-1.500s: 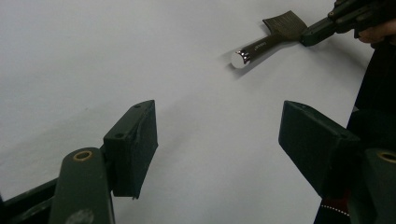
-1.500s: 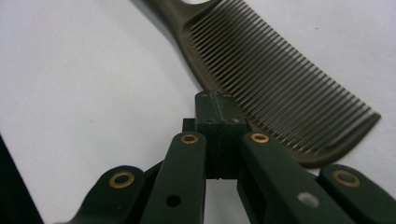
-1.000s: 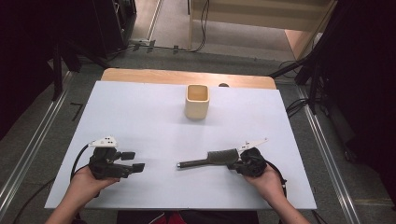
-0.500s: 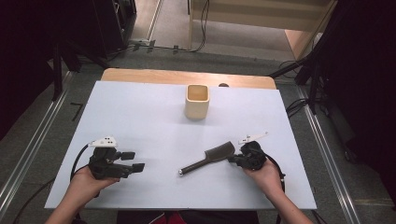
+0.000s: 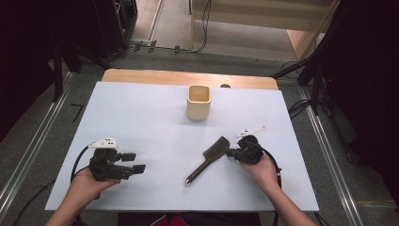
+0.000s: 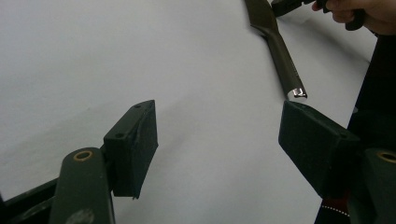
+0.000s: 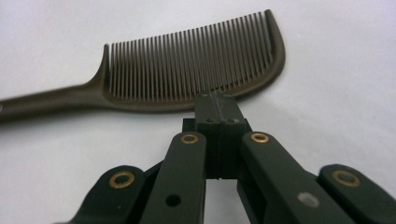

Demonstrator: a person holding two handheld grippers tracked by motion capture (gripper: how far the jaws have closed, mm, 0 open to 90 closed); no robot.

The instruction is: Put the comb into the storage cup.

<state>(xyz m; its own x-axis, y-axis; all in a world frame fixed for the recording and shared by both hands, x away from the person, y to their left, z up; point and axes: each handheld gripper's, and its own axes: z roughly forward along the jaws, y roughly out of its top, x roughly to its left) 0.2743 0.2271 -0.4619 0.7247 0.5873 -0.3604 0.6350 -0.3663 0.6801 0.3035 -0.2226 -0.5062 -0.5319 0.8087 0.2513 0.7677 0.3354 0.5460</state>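
The white surface (image 5: 141, 117) carried a dark comb (image 5: 209, 157) lying near right of centre, its handle pointing near-left. The right gripper (image 7: 217, 100) had its fingers pinched fully together on the comb's spine. Held so thinly at one edge, the comb could have pivoted or slipped free if lifted. The left gripper (image 5: 134, 162) rested wide apart, holding nothing. The far beige cup (image 5: 198, 101) looked empty.
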